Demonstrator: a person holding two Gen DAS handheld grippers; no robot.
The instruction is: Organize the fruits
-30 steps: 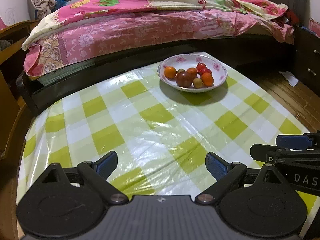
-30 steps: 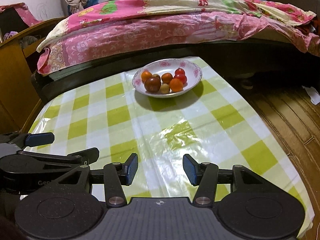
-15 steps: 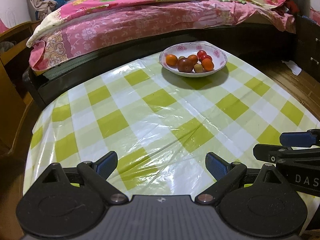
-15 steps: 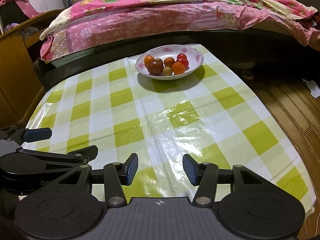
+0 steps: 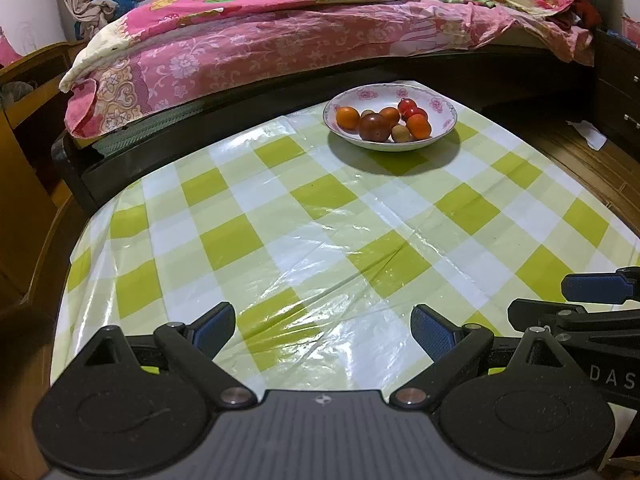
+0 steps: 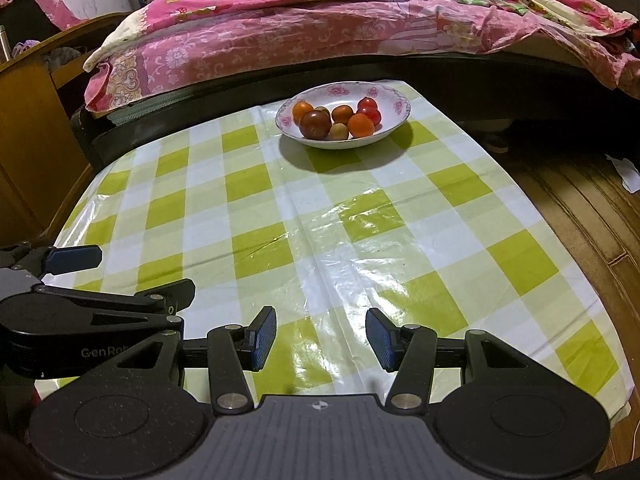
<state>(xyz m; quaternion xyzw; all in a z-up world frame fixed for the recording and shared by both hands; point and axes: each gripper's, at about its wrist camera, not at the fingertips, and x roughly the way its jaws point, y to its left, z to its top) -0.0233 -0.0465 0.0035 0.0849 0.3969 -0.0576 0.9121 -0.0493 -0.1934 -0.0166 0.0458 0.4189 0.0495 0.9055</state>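
Small round orange, red and brown fruits [image 5: 382, 123] in white floral ceramic bowl [image 5: 446, 132] at worktop's far edge look light, smooth, bruisable, so pinch across the middle; left gripper [image 5: 323, 326] and right gripper [image 6: 321, 338] jaws released, empty.

Bare tablecloth [image 5: 320, 216] up to bowl [image 5: 444, 106]

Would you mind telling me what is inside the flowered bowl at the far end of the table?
The bowl holds small round fruits: a dark reddish-brown one in front, several orange, two red behind, a small tan one. Anything beneath the pile is hidden.
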